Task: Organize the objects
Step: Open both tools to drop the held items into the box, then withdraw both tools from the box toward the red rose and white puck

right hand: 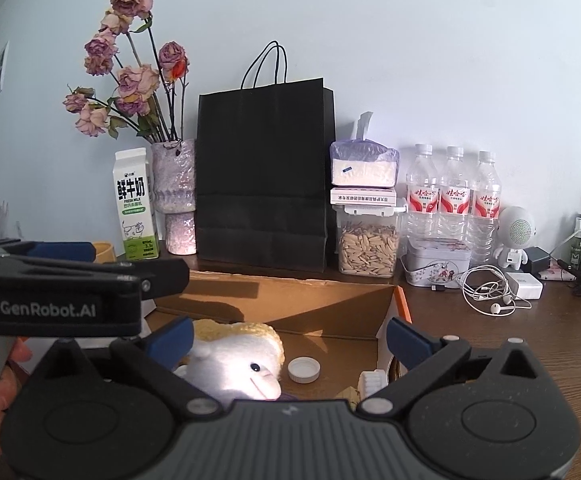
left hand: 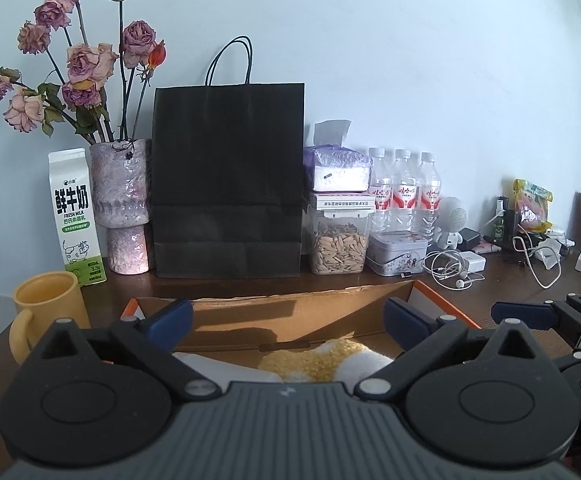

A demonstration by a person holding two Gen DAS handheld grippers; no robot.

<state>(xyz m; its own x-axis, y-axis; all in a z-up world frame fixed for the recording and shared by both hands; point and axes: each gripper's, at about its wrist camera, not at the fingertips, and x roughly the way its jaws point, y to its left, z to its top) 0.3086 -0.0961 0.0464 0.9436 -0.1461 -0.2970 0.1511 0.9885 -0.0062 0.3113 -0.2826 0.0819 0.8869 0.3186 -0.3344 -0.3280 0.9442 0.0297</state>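
Plush sheep (left hand: 322, 364), white with a nubby yellow fleece, lies inside an open cardboard box (left hand: 290, 312) on the brown wooden bench (left hand: 510, 296). In the left wrist view the left gripper (left hand: 288, 318) hangs over the box with its blue-padded jaws spread wide, gripping and touching nothing; only the toy's fuzzy back shows between them. A yellow mug (left hand: 46, 304) stands at the left. Behind the box stand a matte black paper bag (left hand: 226, 184), a milk carton (left hand: 75, 216) and a rough pink vase (left hand: 122, 200) of dried roses.

In the right wrist view the right gripper (right hand: 288, 338) likewise has its jaws released and empty above the box (right hand: 310, 304). The sheep (right hand: 234, 360) rests in the box's near left part, its smooth face and one black eye turned to the right. A round white bottle cap (right hand: 303, 370) lies just beside it, apart. The left gripper (right hand: 66, 252) is at the left edge.
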